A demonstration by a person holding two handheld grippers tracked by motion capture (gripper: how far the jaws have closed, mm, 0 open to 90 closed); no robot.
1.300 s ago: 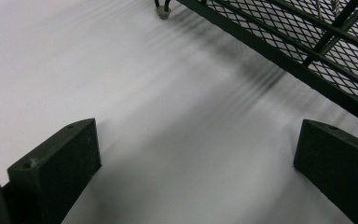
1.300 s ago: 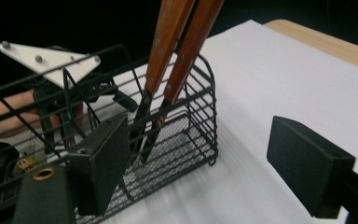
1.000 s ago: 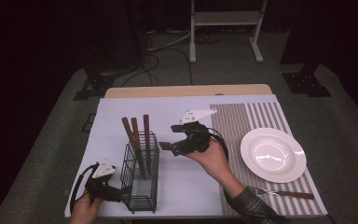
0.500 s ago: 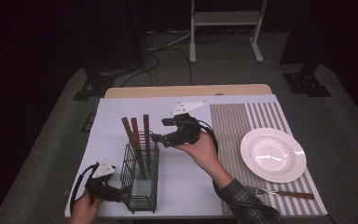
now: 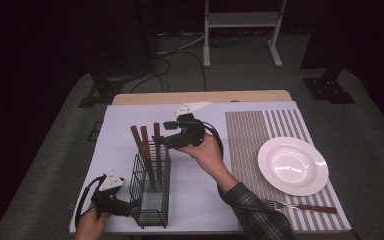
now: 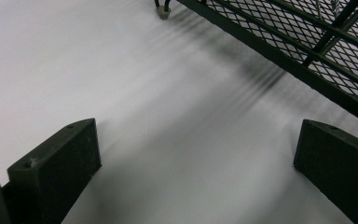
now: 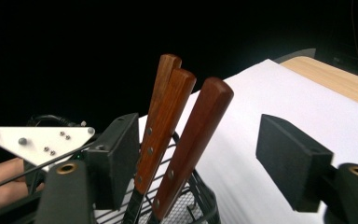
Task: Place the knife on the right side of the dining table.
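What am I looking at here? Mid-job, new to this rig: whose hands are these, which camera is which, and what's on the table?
A person works with a handheld two-jaw tool in each hand. The high view looks down on the table; the other two cameras ride on the tools.

The left gripper sits open beside the wire caddy, holding nothing. The right gripper has been closing its jaws around the wooden handles standing in the caddy, not yet pressing them.

Also there: a white plate on a striped mat, and a fork.

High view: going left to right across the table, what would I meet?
Left gripper → wire basket → right gripper → white plate
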